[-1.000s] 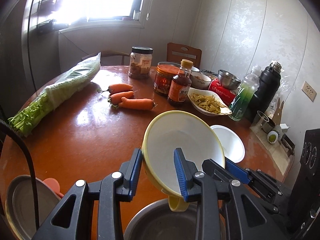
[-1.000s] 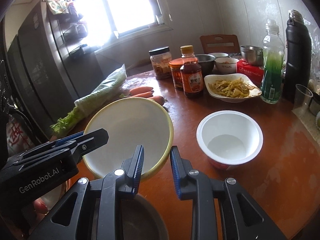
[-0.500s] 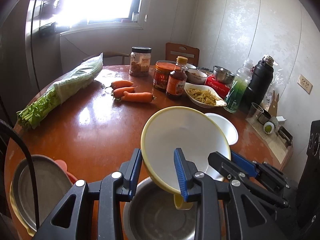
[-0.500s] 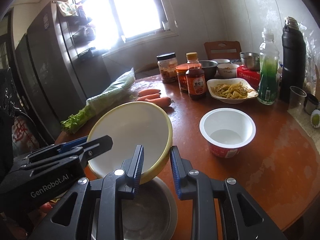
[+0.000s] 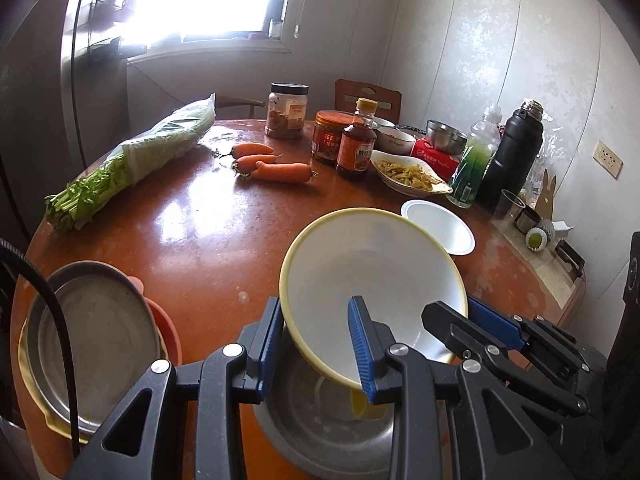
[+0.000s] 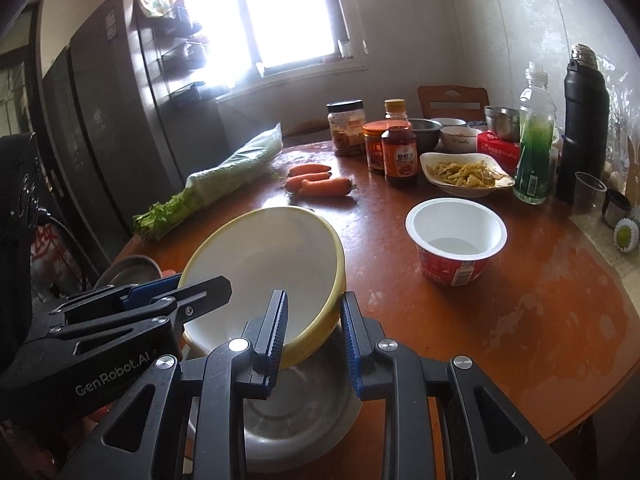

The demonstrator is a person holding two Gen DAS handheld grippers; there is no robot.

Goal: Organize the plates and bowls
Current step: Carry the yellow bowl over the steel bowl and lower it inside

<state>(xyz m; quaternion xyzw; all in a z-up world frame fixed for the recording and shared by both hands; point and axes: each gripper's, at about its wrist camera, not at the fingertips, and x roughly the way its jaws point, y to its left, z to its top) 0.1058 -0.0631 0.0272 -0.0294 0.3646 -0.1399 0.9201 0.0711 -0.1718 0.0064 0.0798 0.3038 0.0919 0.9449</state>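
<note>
The yellow-rimmed bowl [image 5: 372, 280] hangs tilted above a steel bowl [image 5: 320, 412] that sits at the near edge of the tabletop [image 5: 200, 240]; its yellow foot dips into the steel bowl's mouth, though whether it touches the metal cannot be told. Both tools carry it. The left tongs [image 5: 316, 344] straddle the near rim, one blue pad inside and one outside, closed on the wall. The right tongs [image 6: 314, 336] grip the rim at another spot the same way, nearly closed with only the bowl's wall between the pads. Two holds on a wide, smooth bowl probably keep it from swinging while it is lined up for nesting, and the tilt likely lets the foot enter the steel bowl first.

At the near left edge sits a stack: a steel plate [image 5: 88, 340] on top, orange and yellow dishes beneath, seemingly the pile for flat ware. Toward the right edge, well apart from the held bowl, stands an empty noodle cup [image 6: 456, 248], probably next to be gathered. Farther in lie carrots [image 5: 276, 168], bagged greens [image 5: 140, 160], jars, bottles and a dish of food [image 6: 468, 174].
</note>
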